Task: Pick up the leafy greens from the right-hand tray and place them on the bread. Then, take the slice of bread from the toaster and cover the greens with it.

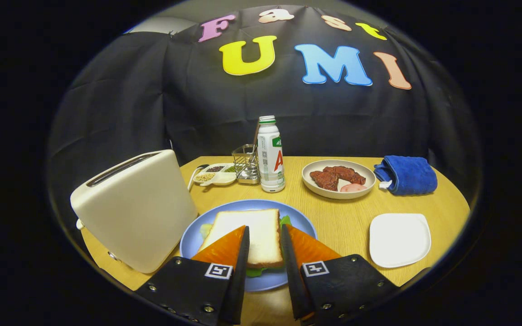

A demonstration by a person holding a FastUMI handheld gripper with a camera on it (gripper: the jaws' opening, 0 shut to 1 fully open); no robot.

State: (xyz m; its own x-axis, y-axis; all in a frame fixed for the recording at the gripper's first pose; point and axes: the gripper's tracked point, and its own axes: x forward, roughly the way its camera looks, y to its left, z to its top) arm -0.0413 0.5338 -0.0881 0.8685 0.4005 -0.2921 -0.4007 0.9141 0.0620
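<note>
A white slice of bread (251, 233) lies flat on the blue plate (243, 206), with leafy greens (284, 221) peeking out from under its edges. My gripper (264, 231) hovers over the near part of the slice, open, its fingers spread on either side of the bread with nothing pressed between them. The cream toaster (136, 208) stands just left of the plate, its top slot showing no bread. To the right of the fingers sits a white square tray (399, 239) with nothing on it.
Beyond the plate stand a white bottle (270, 156), a wire holder (245, 165) and a small divided dish of seeds (215, 174). A round dish of red meat (338, 178) and a folded blue cloth (407, 174) lie at the back right of the round wooden table (333, 217).
</note>
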